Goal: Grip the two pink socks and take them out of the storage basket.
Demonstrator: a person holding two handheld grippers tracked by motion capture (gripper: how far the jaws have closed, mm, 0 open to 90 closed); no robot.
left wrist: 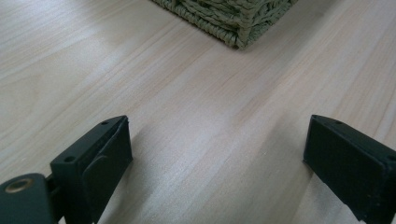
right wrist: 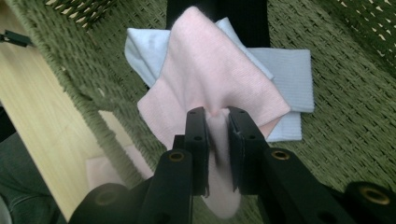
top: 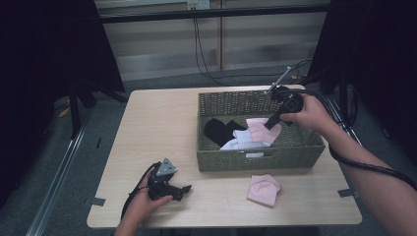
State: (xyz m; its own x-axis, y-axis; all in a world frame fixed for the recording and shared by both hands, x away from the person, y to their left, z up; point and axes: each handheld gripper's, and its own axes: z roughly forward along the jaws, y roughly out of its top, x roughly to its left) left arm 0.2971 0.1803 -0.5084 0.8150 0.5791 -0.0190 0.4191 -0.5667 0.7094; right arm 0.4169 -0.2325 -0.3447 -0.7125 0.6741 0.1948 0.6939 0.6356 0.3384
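Right hand-held gripper, jaws clamped on pink cloth (pinched fold between pads), above woven basket.

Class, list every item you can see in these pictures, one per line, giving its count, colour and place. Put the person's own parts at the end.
Table: one, pale wood, centre of the high view.
Woven basket: one, olive green, on the table's right half.
Pink cloth in the jaws: one, pale pink, pinched over the basket.
Pink cloth on the table: one, pale pink, in front of the basket.
White cloth: one, white, inside the basket.
Black cloth: one, black, inside the basket.
Left gripper: one, black, jaws apart, low over the table's near left.
Right gripper: one, black, over the basket, shut on the pink cloth.
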